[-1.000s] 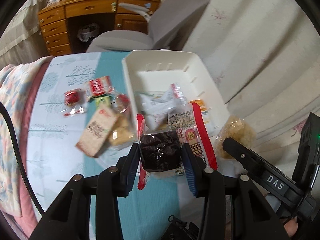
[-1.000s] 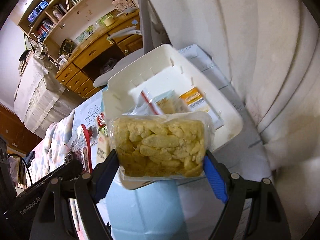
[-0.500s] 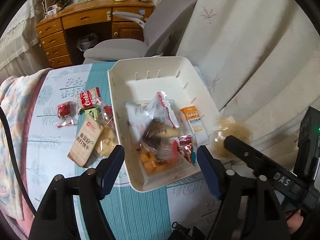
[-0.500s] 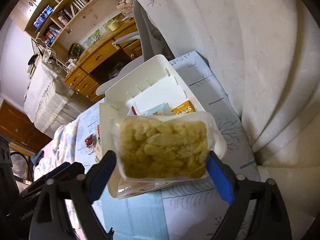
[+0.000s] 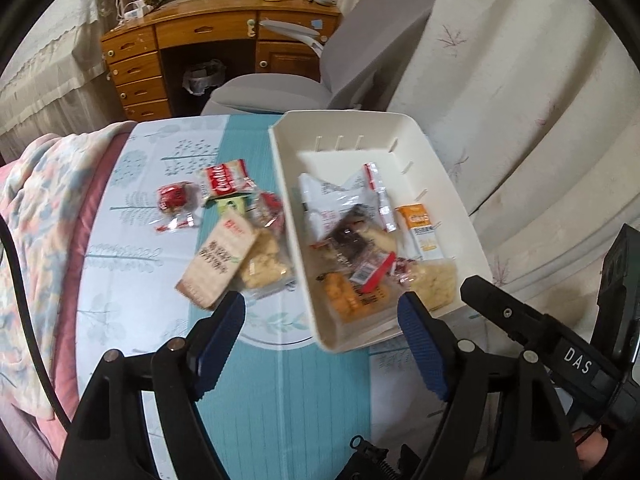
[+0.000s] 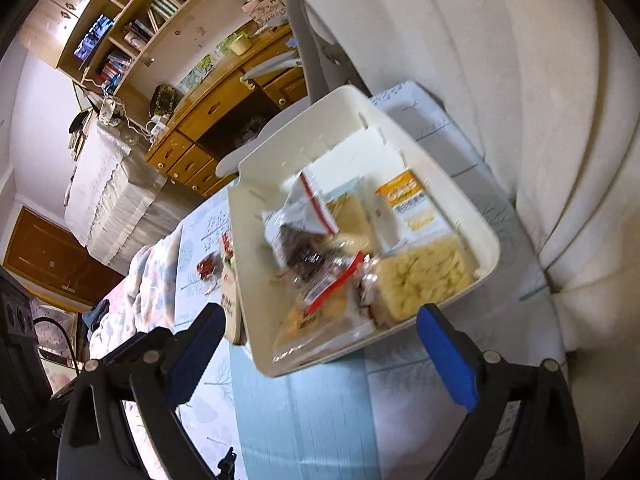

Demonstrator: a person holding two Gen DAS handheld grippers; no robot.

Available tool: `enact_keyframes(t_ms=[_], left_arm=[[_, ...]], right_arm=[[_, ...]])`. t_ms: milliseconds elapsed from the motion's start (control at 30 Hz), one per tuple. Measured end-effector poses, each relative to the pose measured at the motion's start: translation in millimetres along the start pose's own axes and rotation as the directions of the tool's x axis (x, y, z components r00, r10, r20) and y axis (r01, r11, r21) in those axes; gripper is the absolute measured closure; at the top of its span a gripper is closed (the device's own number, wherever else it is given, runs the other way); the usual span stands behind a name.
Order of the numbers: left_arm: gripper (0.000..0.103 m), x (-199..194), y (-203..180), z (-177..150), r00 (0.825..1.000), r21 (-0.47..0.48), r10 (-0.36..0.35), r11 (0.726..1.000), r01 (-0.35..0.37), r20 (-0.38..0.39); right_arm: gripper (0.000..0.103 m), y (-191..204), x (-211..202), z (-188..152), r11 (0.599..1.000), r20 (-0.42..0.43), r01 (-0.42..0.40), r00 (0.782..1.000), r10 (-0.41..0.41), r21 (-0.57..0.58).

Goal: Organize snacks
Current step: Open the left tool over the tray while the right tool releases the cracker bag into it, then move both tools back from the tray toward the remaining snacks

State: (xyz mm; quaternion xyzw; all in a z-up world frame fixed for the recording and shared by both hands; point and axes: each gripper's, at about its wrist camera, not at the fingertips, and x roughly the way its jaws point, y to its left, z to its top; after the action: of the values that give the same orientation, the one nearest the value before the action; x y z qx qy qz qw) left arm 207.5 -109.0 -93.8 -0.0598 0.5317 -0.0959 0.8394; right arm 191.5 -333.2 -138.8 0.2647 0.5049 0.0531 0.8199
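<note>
Bedroom bench with a leafy cloth: white bin (image 5: 448, 184) already holds several snacks. Both grippers' jaws, left gripper (image 5: 322, 334) and right gripper (image 6: 320, 344), have just been opening and stand wide, nothing between them. The Cookie pack (image 5: 224, 184) and a few other packets beside the bin are left.

A white tray (image 5: 448, 184) holds mixed snack packets (image 5: 360, 248); more packets (image 5: 224, 232) lie beside it on the tablecloth.

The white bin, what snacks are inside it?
Inside the white bin: a pale yellow puffed snack pack, an orange-topped packet, a dark brownie pack and an orange snack. Whatever lies beneath this pile is covered.
</note>
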Motion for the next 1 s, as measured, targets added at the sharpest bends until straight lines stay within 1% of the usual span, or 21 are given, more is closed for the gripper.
enact_keyframes(t_ms=[67,233,433,600,733,867,1000], left_arm=[[0.026,-5.0,11.5,-5.3,1.0,-0.006,0.004,1.0,-0.004,0.002],[0.025,-15.1,42.9,-17.4,1.0,-0.012,0.006,1.0,-0.006,-0.008],[0.026,-29.0,83.8,-27.7,1.0,0.024,0.004,1.0,-0.004,-0.018],[0.026,-38.4,119.7,-28.0,0.999,0.068,-0.012,0.998,0.014,-0.031],[0.026,-39.9,141.8,-24.3,0.999,0.115,-0.034,0.993,0.037,-0.035],[0.026,-37.5,160.3,-18.4,0.997,0.166,-0.062,0.984,0.069,-0.044],[0.026,-32.3,175.8,-7.5,0.995,0.218,-0.088,0.971,0.098,-0.054]], right_arm=[[0.006,7.8,3.1,-8.7,1.0,-0.013,-0.011,1.0,0.011,0.006],[0.006,29.1,8.7,-30.4,1.0,-0.029,-0.01,1.0,0.01,0.014],[0.006,54.5,15.9,-58.1,0.997,-0.03,0.003,1.0,-0.001,0.079],[0.006,77.2,23.0,-82.2,0.989,-0.005,0.022,1.0,-0.022,0.148],[0.006,93.7,27.4,-96.6,0.984,0.027,0.031,0.999,-0.036,0.173],[0.006,110.6,32.5,-110.3,0.984,0.067,0.06,0.995,-0.072,0.167],[0.007,131.2,37.3,-122.5,0.988,0.115,0.111,0.986,-0.123,0.108]])
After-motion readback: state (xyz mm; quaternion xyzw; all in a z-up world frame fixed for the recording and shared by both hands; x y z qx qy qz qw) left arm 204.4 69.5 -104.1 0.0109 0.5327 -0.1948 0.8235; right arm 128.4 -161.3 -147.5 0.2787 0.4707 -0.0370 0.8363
